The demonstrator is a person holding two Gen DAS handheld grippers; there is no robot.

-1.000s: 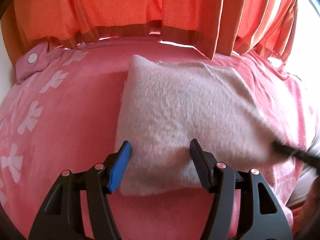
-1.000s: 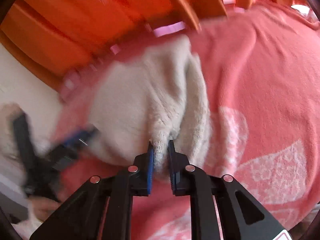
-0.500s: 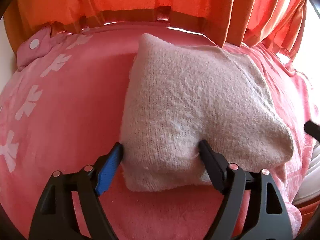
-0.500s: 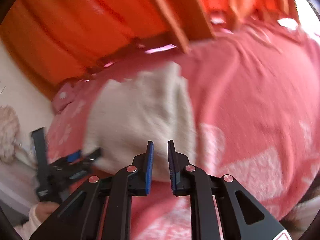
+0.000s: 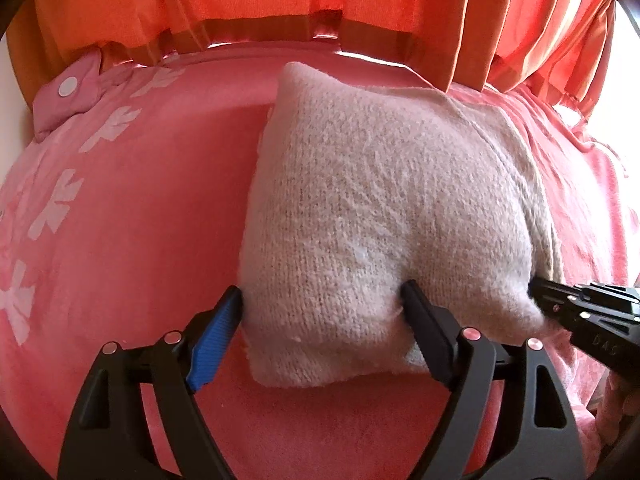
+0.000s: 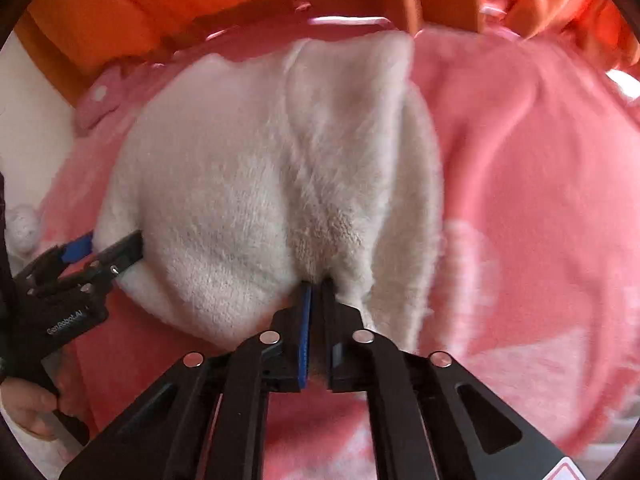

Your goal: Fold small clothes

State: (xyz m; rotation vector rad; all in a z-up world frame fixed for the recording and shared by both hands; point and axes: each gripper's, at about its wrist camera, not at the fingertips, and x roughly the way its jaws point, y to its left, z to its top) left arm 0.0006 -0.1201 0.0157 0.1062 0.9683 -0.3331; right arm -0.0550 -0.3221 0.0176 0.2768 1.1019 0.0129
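Observation:
A folded cream knit garment (image 5: 384,216) lies on a pink blanket (image 5: 132,240); it also shows in the right wrist view (image 6: 248,184). My left gripper (image 5: 324,308) is open, its fingers straddling the garment's near left corner and pressing against it. It shows at the left of the right wrist view (image 6: 108,248). My right gripper (image 6: 316,292) is shut, its tips against the garment's near edge; whether cloth sits between the pads is hidden. It shows at the right of the left wrist view (image 5: 536,292), touching the garment's right corner.
Orange curtains (image 5: 280,4) hang along the far side of the bed. The pink blanket has white bow prints (image 5: 56,208) on the left. A pink snap-button flap (image 5: 68,88) lies at the far left. A white wall (image 6: 28,120) is at the left.
My right gripper let go of the garment, drew back, then returned to its near edge, still shut. My left gripper moved closer and its open fingers now press the near left corner.

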